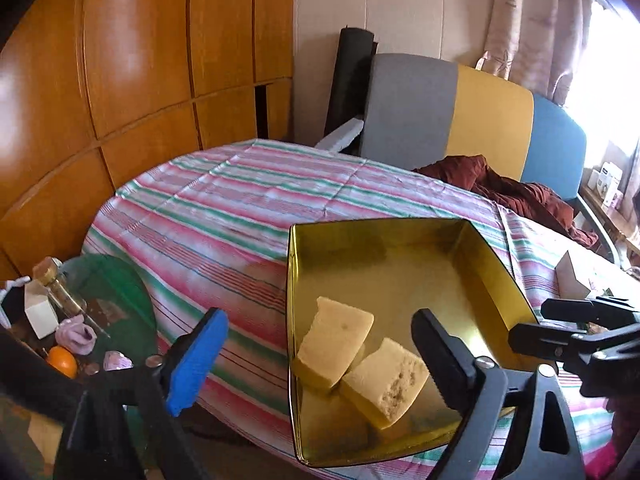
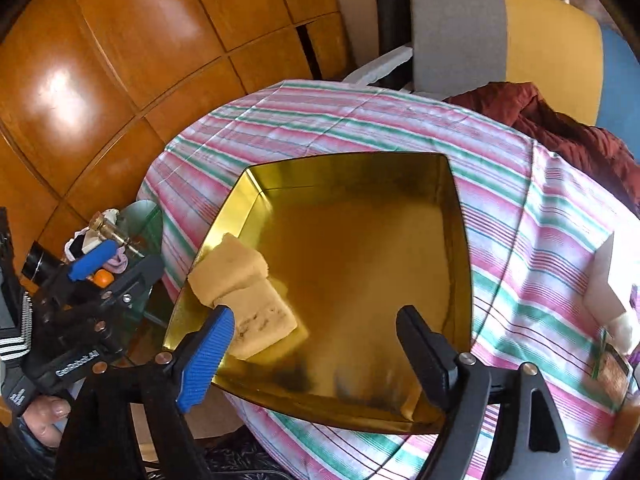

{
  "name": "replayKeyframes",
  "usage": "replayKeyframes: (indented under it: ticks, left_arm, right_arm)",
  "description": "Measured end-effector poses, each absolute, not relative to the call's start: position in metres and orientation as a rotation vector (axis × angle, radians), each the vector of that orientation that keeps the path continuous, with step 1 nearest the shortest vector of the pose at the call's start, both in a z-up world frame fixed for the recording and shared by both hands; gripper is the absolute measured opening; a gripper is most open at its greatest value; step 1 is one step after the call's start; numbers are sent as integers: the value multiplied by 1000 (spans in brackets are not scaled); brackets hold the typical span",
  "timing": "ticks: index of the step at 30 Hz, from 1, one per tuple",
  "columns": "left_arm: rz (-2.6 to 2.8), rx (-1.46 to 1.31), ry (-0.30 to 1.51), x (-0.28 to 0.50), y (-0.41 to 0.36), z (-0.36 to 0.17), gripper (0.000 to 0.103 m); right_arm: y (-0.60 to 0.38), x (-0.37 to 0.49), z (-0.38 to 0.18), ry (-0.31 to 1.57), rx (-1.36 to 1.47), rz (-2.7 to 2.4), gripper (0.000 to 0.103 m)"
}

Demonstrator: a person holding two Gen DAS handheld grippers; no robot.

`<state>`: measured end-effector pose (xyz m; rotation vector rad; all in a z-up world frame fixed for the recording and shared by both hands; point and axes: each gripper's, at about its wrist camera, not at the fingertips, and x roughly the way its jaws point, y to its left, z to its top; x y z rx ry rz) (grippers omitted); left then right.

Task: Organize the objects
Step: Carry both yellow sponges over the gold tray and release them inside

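Striped bed [image 1: 224, 216]: gold tray [image 1: 496, 256], maroon cloth [image 1: 520, 196], white box [image 1: 572, 280].

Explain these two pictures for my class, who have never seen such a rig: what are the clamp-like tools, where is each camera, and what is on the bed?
A person holds two hand grippers, each with a camera looking along its jaws. In the left camera view, the left gripper is open and empty, and the right gripper enters from the side. The right camera view shows the right gripper, also open and empty. On the striped bedcover sits a gold tin tray holding two yellow sponges. Nothing is held.
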<state>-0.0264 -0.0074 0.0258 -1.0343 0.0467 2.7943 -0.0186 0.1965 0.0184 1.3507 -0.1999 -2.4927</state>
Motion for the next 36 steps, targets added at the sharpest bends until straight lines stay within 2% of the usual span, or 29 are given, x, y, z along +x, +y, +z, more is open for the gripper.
replayKeyframes:
  ticks: [12, 36]
  left_arm:
    - [2791, -994, 137, -13, 21, 38, 96]
    - [2732, -885, 364, 12, 81, 47, 96]
  right_arm:
    - [206, 8, 22, -27, 1258, -2743, 86]
    - [270, 37, 25, -153, 1193, -2948, 86]
